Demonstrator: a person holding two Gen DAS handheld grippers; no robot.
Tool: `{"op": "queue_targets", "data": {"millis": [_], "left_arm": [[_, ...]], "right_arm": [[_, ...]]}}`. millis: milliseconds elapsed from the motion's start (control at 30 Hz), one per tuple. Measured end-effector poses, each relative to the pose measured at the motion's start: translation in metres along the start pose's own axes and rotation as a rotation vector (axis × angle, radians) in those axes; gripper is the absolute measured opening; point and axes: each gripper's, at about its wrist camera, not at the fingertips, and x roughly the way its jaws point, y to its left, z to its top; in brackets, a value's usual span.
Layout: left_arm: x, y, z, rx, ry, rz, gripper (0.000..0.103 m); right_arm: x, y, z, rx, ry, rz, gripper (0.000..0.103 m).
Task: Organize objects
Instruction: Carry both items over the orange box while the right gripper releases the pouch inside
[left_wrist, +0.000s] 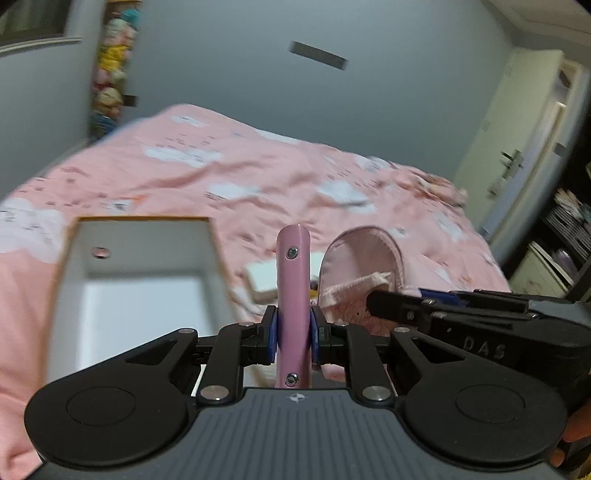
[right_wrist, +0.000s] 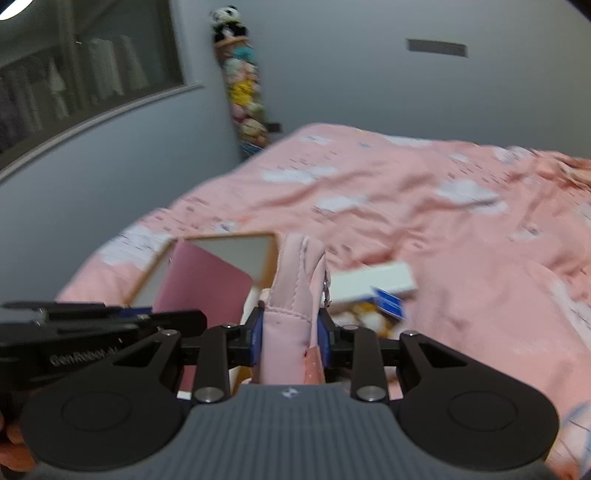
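My left gripper (left_wrist: 293, 332) is shut on a pink flat item with metal rivets (left_wrist: 293, 280), held edge-on and upright above the bed. In the right wrist view the same item shows as a pink panel (right_wrist: 201, 288) in front of the open box (right_wrist: 229, 251). My right gripper (right_wrist: 290, 332) is shut on a pink fabric pouch (right_wrist: 295, 280). The pouch (left_wrist: 358, 266) also shows in the left wrist view, just right of the pink item, with the right gripper (left_wrist: 406, 310) reaching in from the right. A white open box (left_wrist: 140, 280) with orange edges lies left of the left gripper.
A pink bedspread with white clouds (left_wrist: 258, 177) covers the bed. A small white box (right_wrist: 373, 284) and a blue-and-yellow item (right_wrist: 384, 306) lie on it ahead of the right gripper. A column of plush toys (right_wrist: 243, 92) hangs at the wall corner. A door (left_wrist: 517, 158) stands far right.
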Motion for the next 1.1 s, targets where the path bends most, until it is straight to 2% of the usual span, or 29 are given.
{"op": "queue_targets", "data": {"millis": [167,367,533,633,900,1100], "left_arm": [[0.0,0.032,0.002,-0.035,0.011,0.103,0.019],[0.017,0.06,-0.005,-0.06,0.093,0.156,0.019],[0.036,0.076,-0.018,-0.074,0.163,0.151,0.019],[0.047,0.085,-0.023,-0.089,0.198,0.143,0.019],[0.065,0.102,-0.033,-0.123,0.269,0.142,0.019],[0.075,0.109,-0.038,-0.137,0.311,0.151,0.019]], "right_arm": [[0.031,0.035,0.006,-0.019,0.016,0.062,0.031],[0.084,0.057,-0.004,-0.04,0.118,0.052,0.031],[0.116,0.062,-0.019,-0.058,0.215,0.017,0.031],[0.124,0.061,-0.028,-0.053,0.259,0.025,0.031],[0.146,0.062,-0.038,-0.048,0.346,0.032,0.031],[0.152,0.064,-0.039,-0.064,0.366,0.036,0.032]]}}
